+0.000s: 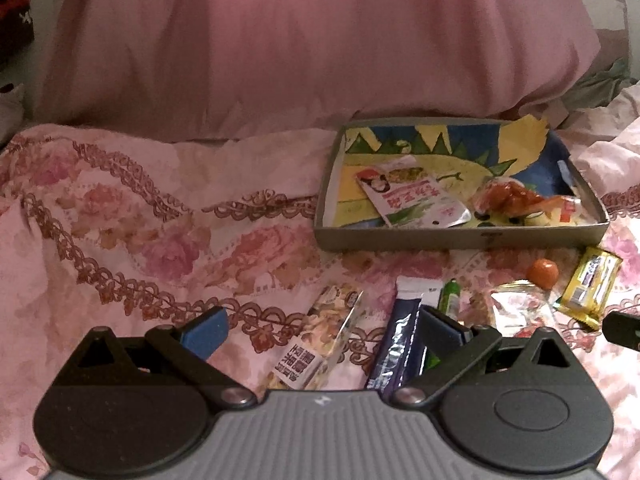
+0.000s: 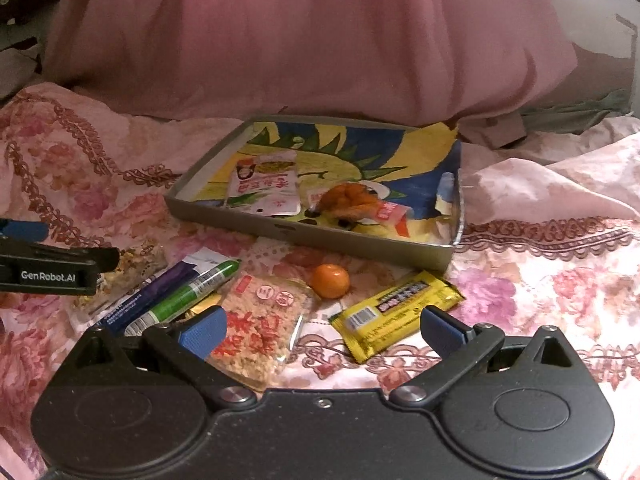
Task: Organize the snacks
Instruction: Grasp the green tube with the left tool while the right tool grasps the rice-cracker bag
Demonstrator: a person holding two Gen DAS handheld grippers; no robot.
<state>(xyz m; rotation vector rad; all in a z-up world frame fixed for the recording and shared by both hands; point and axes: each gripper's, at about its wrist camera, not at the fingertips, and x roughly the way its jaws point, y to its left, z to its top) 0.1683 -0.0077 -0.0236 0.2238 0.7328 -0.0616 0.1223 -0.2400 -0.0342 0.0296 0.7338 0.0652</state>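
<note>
- The snacks that are not yet put away are lying in a loose row on the pink flowery bed cover [image 2: 540, 280], just in front of the shallow grey box with the yellow and blue cartoon lining [image 2: 304, 236]. A white pouch with red writing [image 2: 264, 192] and a clear bag of orange-brown food [image 2: 356, 200] are already lying inside that box.
- The right gripper [image 2: 320, 332] is hanging low over the bed with its jaws standing wide apart and holding nothing.
- The flat clear packet of pale crumbly snack with red letters [image 2: 260, 332] is lying right under the right gripper's left blue finger, with its long side pointing away toward the box. The yellow bar wrapper with a black label [image 2: 396, 316] is lying between the jaws, slanting up to the right. The small round orange fruit [image 2: 330, 280] is sitting a little farther on, near the box wall.
- The left gripper [image 1: 320, 332] is also wide open and empty. The clear pointed bag of popcorn-like bits [image 1: 320, 340] and the dark purple stick packet [image 1: 396, 344] are lying between its jaws, both pointing away (almost along the fingers). The green tube-shaped snack [image 2: 188, 296] is lying just beside the purple one.
- I think the right gripper is nearer the yellow bar and the fruit, and the left one is nearer the popcorn bag.
- Both are pointing forward toward the box, tipped down a little.
</note>
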